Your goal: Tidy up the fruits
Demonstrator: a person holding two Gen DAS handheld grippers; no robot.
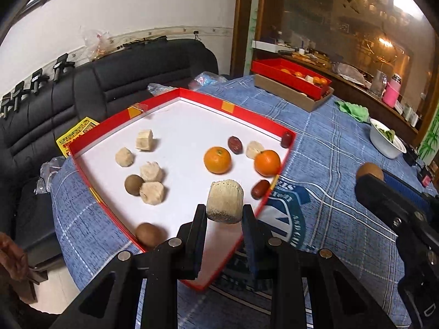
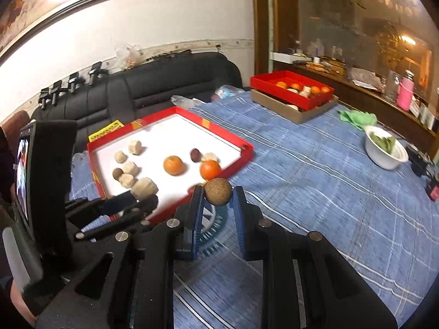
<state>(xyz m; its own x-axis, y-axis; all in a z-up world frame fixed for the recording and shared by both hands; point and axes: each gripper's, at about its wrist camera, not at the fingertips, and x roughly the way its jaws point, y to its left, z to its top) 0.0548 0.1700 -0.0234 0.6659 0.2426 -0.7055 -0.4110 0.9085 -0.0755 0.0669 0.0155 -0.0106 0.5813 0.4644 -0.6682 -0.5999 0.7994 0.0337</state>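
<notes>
Over the red-rimmed white tray (image 1: 274, 126), left gripper (image 1: 224, 213) clamps a fibrous beige chunk (image 1: 225, 204); right gripper (image 2: 218, 192) pinches a rough brown ball (image 2: 218, 192) beyond the tray edge. Tablecloth (image 1: 343, 164) emblem lettering unreadable. Only the left view shows the dark-red dates (image 1: 260, 189).

Table (image 2: 315, 192) draped in a blue plaid cloth (image 1: 343, 142) (white emblem printed near the front). Lying directly on it: a shallow red tray (image 1: 247, 112) with white floor, a brown cardboard box (image 2: 290, 111) carrying a second red tray (image 2: 274, 78), a crumpled green rag (image 2: 356, 118), a white bowl (image 2: 384, 156) of, perhaps, green leaves.
</notes>
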